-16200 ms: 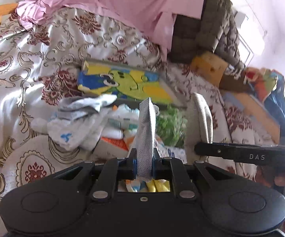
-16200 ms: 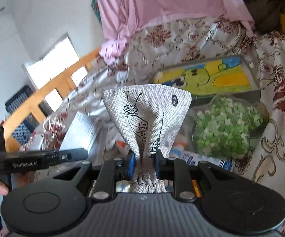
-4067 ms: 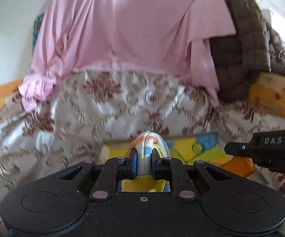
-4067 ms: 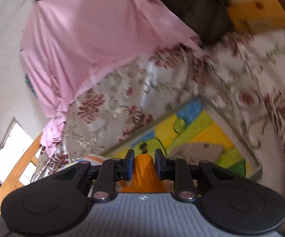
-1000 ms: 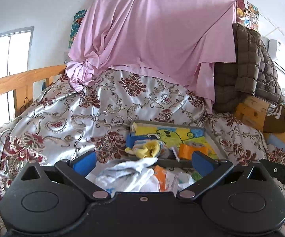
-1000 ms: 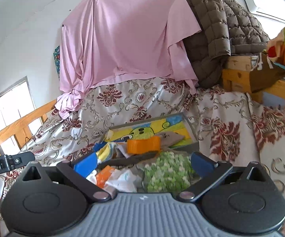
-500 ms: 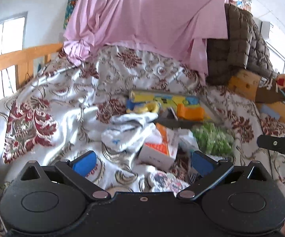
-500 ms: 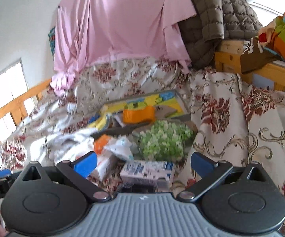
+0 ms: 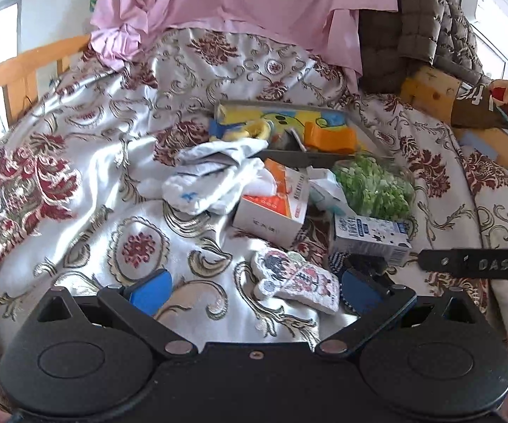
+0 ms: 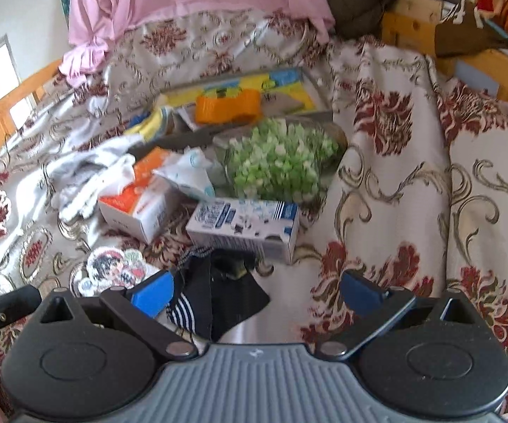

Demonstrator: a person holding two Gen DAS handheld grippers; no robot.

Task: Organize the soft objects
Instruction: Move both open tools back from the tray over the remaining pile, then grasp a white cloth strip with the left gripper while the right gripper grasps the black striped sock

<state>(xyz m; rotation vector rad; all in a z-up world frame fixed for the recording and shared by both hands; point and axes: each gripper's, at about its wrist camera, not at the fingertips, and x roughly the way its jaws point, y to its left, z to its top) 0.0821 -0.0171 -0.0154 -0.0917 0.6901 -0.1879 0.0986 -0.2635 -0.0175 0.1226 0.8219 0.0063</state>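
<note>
Both tongs stand wide apart and hold nothing: the left tongs hover over a cartoon-printed sock lying on the floral bedspread, and the right tongs over a black sock with white stripes just in front of a blue-and-white carton whose print is too blurred to read. The right tool's side bar reads "DAS", while farther back an orange soft item lies in the cartoon-printed tray
</note>
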